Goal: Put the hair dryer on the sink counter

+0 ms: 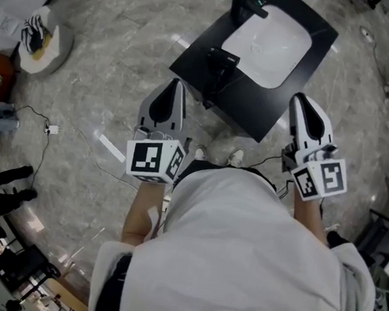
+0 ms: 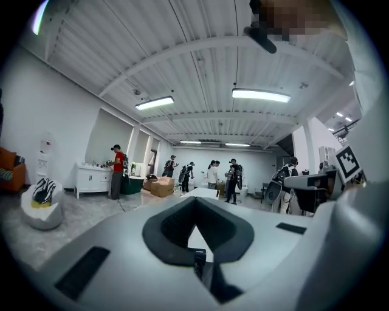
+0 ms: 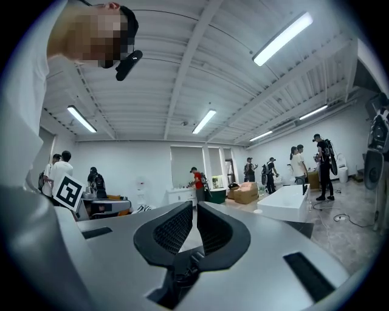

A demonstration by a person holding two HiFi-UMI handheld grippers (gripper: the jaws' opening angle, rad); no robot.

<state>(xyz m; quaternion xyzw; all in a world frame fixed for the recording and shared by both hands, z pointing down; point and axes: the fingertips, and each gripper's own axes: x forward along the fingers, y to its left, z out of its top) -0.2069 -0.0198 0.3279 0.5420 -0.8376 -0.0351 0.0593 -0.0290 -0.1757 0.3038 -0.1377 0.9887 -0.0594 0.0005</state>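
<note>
In the head view, the black sink counter (image 1: 309,46) stands on the floor ahead of me, with a white basin (image 1: 272,45) and a dark faucet (image 1: 251,2). A black hair dryer (image 1: 220,63) lies on the counter's near left corner, apart from both grippers. My left gripper (image 1: 172,83) is raised just short of that corner, shut and empty; its jaws meet at the tip (image 2: 196,203). My right gripper (image 1: 299,97) is held by the counter's near right side, also shut with nothing in it (image 3: 196,206). Both gripper views look out level across the room.
A round white cushion (image 1: 44,42) with a striped item on it lies on the floor at far left. A thin cable and plug (image 1: 52,129) run across the marble floor. Black stands (image 1: 4,190) are at lower left. Several people (image 2: 117,170) stand far off.
</note>
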